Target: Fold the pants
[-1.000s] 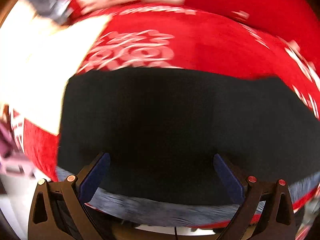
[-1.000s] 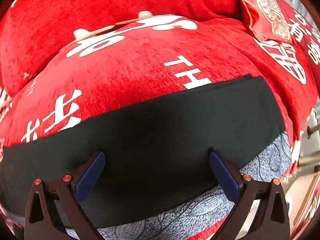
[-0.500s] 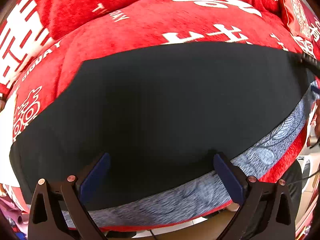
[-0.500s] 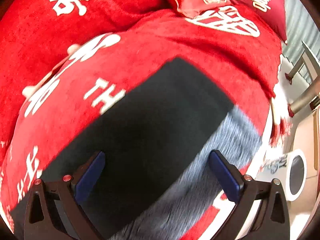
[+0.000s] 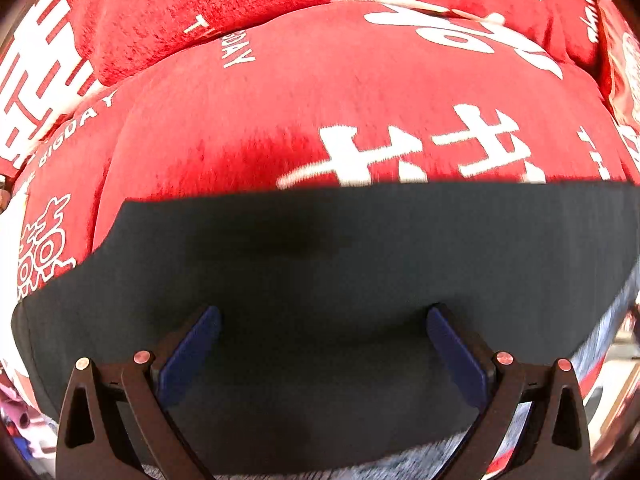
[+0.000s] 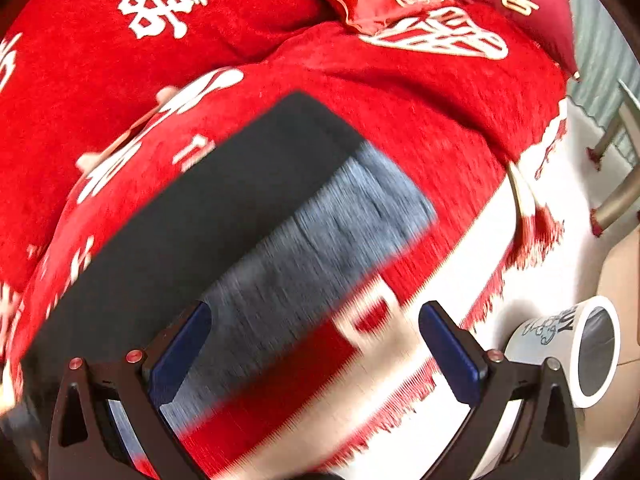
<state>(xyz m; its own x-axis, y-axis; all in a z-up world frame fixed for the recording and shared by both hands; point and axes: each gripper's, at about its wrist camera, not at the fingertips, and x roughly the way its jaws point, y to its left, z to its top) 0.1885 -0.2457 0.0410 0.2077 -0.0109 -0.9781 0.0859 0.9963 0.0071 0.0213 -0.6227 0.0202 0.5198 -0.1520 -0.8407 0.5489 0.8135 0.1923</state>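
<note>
Moved: right tongs (image 6: 316, 344) have swung off toward the bed (image 6: 420, 128) edge; left tongs (image 5: 322, 342) have dropped nearer the pants (image 5: 340, 264).
Pants: dark, spread flat on the bed, grey strip (image 6: 320, 232) along the near side.
Tongs: both spread wide, nothing between the jaws.
Risk: right view is blurred with motion; a hurried pinch could catch the red cover or only one cloth layer, skewing the fold.

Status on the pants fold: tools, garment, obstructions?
Left tool open, over the pants. Right tool open, holding nothing. Pants flat on red cover, grey patterned strip along near edge. Nothing on the pants.
</note>
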